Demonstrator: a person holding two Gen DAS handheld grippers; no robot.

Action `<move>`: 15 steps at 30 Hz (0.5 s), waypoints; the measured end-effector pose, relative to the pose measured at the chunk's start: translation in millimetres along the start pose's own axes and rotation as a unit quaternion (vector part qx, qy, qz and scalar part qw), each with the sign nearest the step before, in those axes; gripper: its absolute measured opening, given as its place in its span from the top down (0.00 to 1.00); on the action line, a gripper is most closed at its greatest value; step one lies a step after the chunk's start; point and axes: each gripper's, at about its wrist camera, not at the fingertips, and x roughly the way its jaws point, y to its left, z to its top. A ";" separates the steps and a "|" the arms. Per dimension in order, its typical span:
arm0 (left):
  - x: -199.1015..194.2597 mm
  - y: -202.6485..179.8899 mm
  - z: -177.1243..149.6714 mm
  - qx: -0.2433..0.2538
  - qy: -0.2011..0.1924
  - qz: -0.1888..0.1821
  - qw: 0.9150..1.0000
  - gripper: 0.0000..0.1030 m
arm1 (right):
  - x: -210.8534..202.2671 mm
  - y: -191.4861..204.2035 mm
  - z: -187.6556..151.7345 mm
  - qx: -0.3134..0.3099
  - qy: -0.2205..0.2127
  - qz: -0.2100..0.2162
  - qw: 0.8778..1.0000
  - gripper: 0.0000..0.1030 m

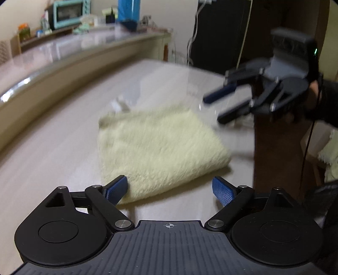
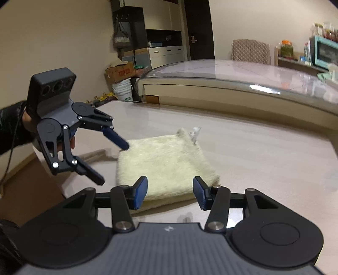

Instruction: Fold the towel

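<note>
Hovering with jaws spread wide, left gripper (image 1: 170, 189) just short of the near edge of the folded towel (image 1: 160, 148), nothing between the blue pads (image 1: 224, 190), left pad close against the towel's near corner but contact not clear. Seen from the right wrist camera, same left gripper (image 2: 115, 162) held in a gloved hand (image 2: 29, 124), fingers well apart, upper fingertip just over the towel's left edge, lower one off the cloth above the table edge. Standing half open, right gripper (image 2: 170, 193) above the towel's (image 2: 166, 162) near edge, pads apart with only cloth showing below and between them, not pinching it. From the left wrist camera, right gripper (image 1: 213, 110) raised off the table beyond the towel's far right corner, blurred, fingers parted and empty. Lying flat as a thick, pale yellow square, towel on the light wood-grain table (image 1: 52, 152), small white tag (image 2: 195, 132) sticking out at its far corner. Farther off, long glossy counter (image 2: 243, 74) curving behind the table, teal toaster oven (image 1: 69, 12) on a shelf at its end, cardboard box (image 2: 120, 73) and white bucket (image 2: 123, 90) on the floor by the wall
</note>
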 end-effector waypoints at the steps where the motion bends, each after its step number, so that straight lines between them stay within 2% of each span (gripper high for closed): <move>1: 0.7 -0.1 -0.3 0.004 0.001 0.000 1.000 0.11 | 1.4 1.0 0.6 -0.008 0.001 -0.003 1.000 0.50; 7: 4.5 3.2 -2.0 0.022 0.012 0.003 1.000 0.11 | 13.3 23.0 1.8 -0.003 -0.009 0.028 1.000 0.49; 15: 6.9 -2.0 -2.7 0.040 0.010 0.009 0.999 0.11 | 27.9 37.8 -20.4 -0.042 0.026 0.008 0.999 0.49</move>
